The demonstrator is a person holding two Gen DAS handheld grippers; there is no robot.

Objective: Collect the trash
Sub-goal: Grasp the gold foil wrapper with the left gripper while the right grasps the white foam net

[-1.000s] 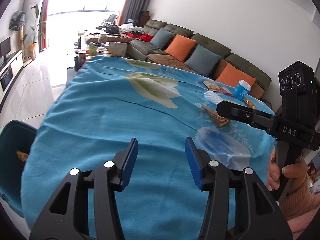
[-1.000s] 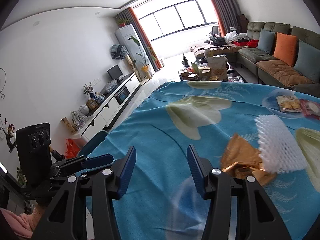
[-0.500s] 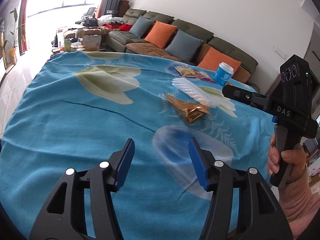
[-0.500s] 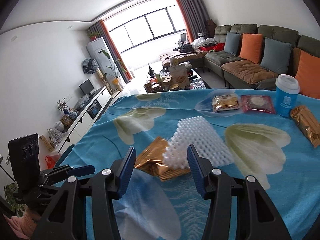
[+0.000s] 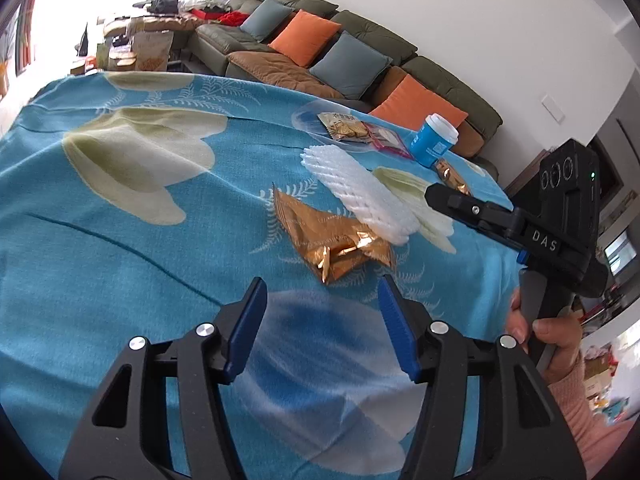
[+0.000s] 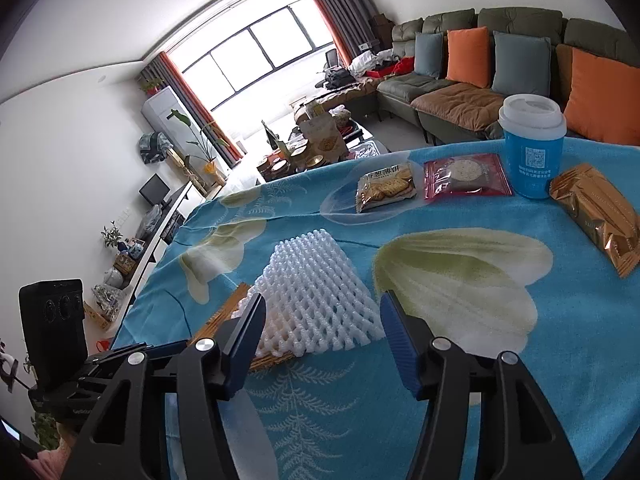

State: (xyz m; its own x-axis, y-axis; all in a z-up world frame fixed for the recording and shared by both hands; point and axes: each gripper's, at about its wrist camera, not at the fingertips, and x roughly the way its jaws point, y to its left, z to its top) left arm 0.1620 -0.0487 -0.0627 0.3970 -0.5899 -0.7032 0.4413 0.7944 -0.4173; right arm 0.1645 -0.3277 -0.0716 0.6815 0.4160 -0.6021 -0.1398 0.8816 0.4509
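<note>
A crumpled gold wrapper (image 5: 334, 238) lies on the blue flowered tablecloth (image 5: 120, 248), with a white foam net sleeve (image 5: 360, 194) partly over its far side. My left gripper (image 5: 320, 320) is open and empty, just short of the wrapper. My right gripper (image 6: 322, 334) is open and empty, its tips close over the near edge of the foam sleeve (image 6: 316, 300); the gold wrapper (image 6: 224, 316) peeks out under the sleeve to the left. The right gripper body also shows in the left wrist view (image 5: 532, 232).
At the table's far side lie a cracker packet (image 6: 386, 190), a red snack packet (image 6: 466, 178), a blue lidded cup (image 6: 532, 146) and a second gold packet (image 6: 600, 218). A sofa with orange and grey cushions (image 6: 500, 60) stands behind the table.
Both grippers have swung right and moved toward the trash. The wrapper and foam sleeve now sit much closer in both views. The teal bin has left the left view.
</note>
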